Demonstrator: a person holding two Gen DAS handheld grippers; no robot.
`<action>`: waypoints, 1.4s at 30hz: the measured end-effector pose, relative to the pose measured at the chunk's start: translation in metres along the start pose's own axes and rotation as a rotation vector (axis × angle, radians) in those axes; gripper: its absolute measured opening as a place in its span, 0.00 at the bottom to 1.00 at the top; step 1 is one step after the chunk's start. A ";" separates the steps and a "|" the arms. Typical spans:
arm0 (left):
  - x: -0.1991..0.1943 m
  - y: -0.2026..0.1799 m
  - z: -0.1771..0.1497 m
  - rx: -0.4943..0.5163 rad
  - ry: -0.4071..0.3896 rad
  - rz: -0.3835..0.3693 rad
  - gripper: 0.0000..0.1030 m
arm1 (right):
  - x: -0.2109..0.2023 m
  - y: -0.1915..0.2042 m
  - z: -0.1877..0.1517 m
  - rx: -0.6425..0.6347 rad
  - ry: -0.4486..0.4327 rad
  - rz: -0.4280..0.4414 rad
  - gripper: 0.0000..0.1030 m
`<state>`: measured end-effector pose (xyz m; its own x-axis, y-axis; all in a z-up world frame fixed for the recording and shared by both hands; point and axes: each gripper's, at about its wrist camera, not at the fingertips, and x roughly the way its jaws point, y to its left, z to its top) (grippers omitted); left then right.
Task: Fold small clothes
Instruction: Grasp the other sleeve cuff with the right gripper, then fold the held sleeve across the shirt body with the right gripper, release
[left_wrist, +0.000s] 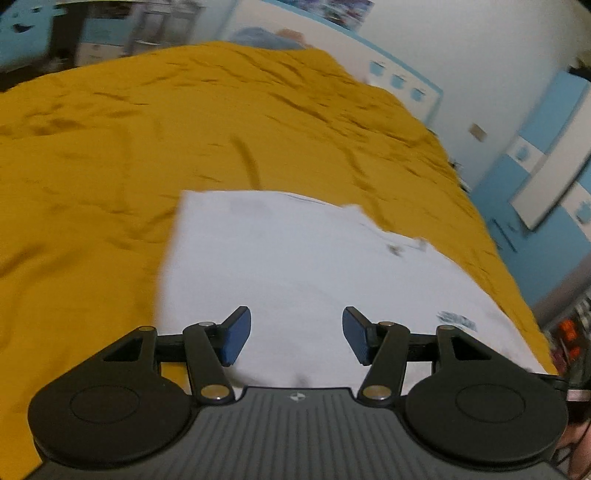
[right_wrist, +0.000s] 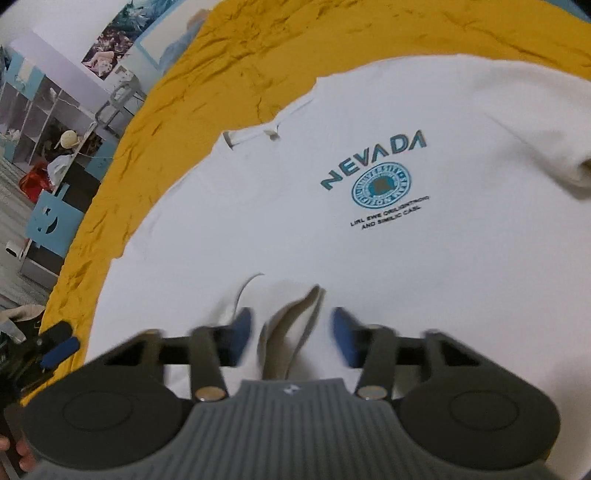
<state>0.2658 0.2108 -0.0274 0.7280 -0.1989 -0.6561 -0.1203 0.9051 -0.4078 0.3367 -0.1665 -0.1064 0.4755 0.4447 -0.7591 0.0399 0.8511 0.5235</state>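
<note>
Right gripper (right_wrist: 291, 332) jaws apart astride raised shirt (right_wrist: 369, 221) fold, mustard bedspread (right_wrist: 229, 66)

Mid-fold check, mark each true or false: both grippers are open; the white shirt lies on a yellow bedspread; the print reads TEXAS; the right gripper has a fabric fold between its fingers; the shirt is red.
1. Both the left gripper and the right gripper are open: true.
2. The white printed T-shirt lies on the mustard-yellow bedspread: true.
3. Print reads TEXAS: false, it reads NEVADA.
4. A raised fabric fold sits between the right gripper's fingers: true, not clamped.
5. Shirt is red: false, white.
</note>
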 end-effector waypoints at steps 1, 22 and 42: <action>-0.001 0.006 0.003 -0.014 -0.006 0.019 0.64 | 0.003 0.001 0.001 -0.006 0.003 0.014 0.19; -0.019 0.079 0.032 -0.091 -0.103 0.142 0.63 | -0.106 0.189 0.152 -0.428 -0.393 0.267 0.00; 0.107 0.061 0.067 -0.178 0.045 -0.054 0.63 | -0.013 0.009 0.146 -0.128 -0.274 -0.070 0.00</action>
<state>0.3819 0.2700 -0.0800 0.7065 -0.2655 -0.6560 -0.2019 0.8128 -0.5464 0.4594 -0.2054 -0.0356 0.6955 0.3066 -0.6498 -0.0216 0.9129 0.4076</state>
